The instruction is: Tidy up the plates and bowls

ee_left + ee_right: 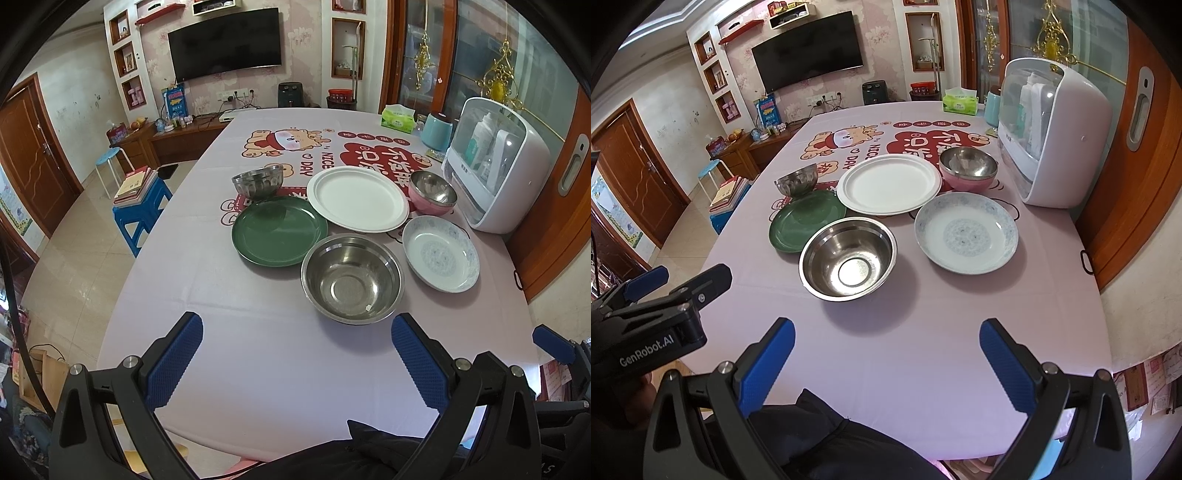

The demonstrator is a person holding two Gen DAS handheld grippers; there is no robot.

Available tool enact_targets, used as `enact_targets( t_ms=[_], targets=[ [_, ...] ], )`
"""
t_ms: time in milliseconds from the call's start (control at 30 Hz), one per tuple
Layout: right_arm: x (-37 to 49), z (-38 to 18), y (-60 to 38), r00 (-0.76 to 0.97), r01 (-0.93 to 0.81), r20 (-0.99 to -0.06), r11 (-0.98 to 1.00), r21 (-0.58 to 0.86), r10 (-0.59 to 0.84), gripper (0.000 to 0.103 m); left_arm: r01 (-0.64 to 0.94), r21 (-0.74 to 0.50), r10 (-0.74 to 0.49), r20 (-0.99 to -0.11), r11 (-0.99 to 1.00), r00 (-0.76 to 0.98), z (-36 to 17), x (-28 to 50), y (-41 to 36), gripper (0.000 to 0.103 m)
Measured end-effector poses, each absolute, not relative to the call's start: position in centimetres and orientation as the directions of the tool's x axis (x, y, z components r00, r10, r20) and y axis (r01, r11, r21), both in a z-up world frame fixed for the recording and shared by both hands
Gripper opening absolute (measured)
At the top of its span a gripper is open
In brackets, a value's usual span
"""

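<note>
Left wrist view, near to far:

- Left tool (pixel 297 350): blue-padded fingers spread wide, nothing between them, held over the near edge of the surface (pixel 258 350), pink cloth below.
- Large steel bowl (pixel 351 278): just ahead of the tool and slightly right, upright, empty, touching or overlapping the green plate's near-right rim.
- Green plate (pixel 275 230): ahead, slightly left of the tool's centre line, flat on the cloth.
- Blue-patterned dish (pixel 441 253): ahead and right, apart from the large bowl.
- White plate (pixel 357 197): beyond the green plate and large bowl, its left edge overlapping the green plate's far-right rim.
- Small steel bowl (pixel 258 181): far left of the group, just beyond the green plate.
- Pink bowl (pixel 432 195) with steel lining: far right, beside the white plate.
- White dish cabinet (pixel 498 166): far right edge of the surface, bottles inside.
- Tissue box (pixel 399 118): far end.

Right wrist view, near to far:

- Right tool (pixel 886 352): fingers likewise wide apart, empty, over the near cloth; dark sleeve below.
- Left tool seen at left, black body, well short of the dishes.
- Large steel bowl directly ahead, slightly left; blue-patterned dish ahead right; white plate beyond both.
</note>
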State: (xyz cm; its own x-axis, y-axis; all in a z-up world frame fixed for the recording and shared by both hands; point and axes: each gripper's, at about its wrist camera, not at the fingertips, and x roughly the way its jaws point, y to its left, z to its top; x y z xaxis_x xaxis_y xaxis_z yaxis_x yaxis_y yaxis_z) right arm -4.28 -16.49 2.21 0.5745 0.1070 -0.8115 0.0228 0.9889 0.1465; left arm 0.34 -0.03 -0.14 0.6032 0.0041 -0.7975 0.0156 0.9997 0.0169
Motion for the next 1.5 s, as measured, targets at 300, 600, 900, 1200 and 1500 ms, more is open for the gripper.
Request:
enact_targets(
  t_ms=[300,600,900,1200,1500],
  targets=[
    [-2.4,2.3,-17.2,0.567,0.055,-0.816,0.983,0.173,0.112,0.101,0.020,0.056,0.035,-0.828,0.998,0.559,-0.6,1.6,-0.1,0.102],
    [0.6,2.0,-18.7,0.557,0.137,-0.822,0.963,0.233,0.120,0.101,0.029,0.062,0.039,-0.867,0.998,0.496,-1.2,5.1,0.1,0.102],
    [5.3,1.6,-19.3,0.534,0.149,-0.834,0.955,0.256,0.140,0.101,0.056,0.070,0.034,-0.872,0.996,0.488,-0.8,10.6,0.3,0.102],
    [10.0,1.3,-19.5,0.515,0.121,-0.847,0.968,0.220,0.128,0.101,0.101,0.053,-0.005,-0.866,0.993,0.501,-0.3,18.2,-0.3,0.102],
    [14.9,0.7,-21.5,0.552,0.165,-0.831,0.969,0.182,0.062,0.101,0.145,0.039,-0.041,-0.860,0.989,0.509,-1.5,24.5,-0.9,0.102]
  ],
)
